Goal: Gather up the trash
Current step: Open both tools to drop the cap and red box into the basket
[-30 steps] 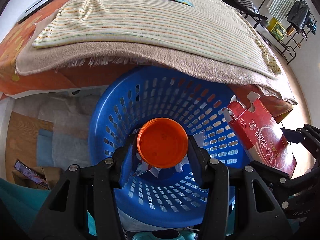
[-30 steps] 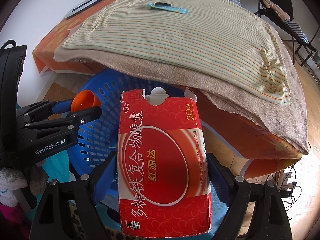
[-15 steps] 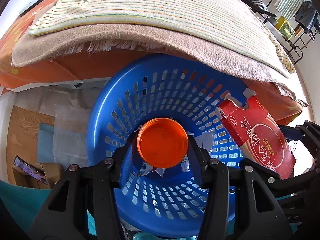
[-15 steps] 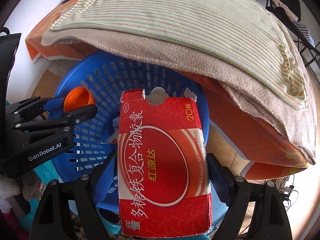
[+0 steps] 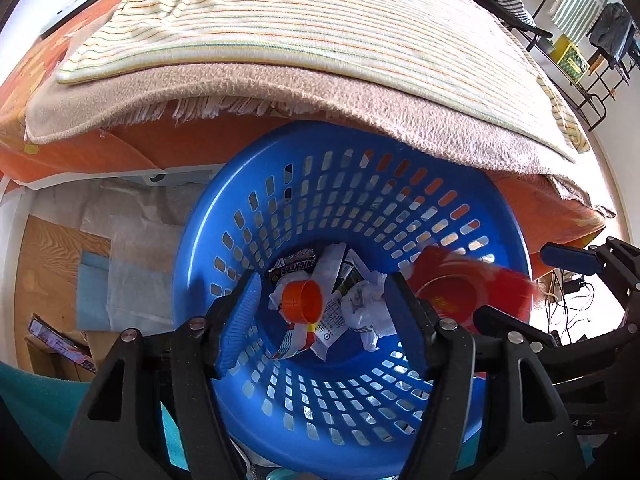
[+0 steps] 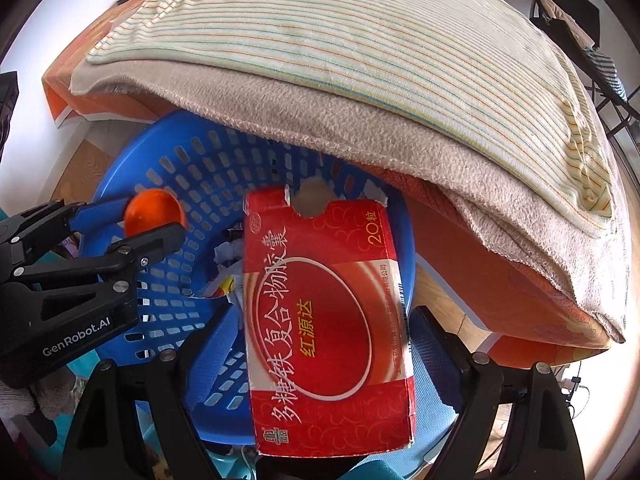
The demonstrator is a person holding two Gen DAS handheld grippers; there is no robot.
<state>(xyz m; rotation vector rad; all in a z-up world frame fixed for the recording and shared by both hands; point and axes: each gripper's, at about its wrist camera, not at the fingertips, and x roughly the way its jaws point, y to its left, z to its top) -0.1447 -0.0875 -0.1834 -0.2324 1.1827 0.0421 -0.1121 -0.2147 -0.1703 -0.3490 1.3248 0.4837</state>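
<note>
Over the blue basket [image 5: 208,240], both claws stood apart — left claw [image 5: 320,316] above the orange cap [image 5: 302,302], right claw [image 6: 320,356] beside the loose red box [image 6: 324,320].

Basket [image 5: 352,184] beside bed [image 5: 280,40] (partly under blanket [image 5: 240,92]), trash [image 5: 360,304] inside.

We noted a glossy blue perforated plastic basket [image 5: 508,216], a smooth orange plastic cap [image 5: 302,301], a glossy red printed cardboard box [image 6: 326,320], crumpled white paper [image 5: 366,306], and a rough beige fringed cloth [image 5: 280,94].
</note>
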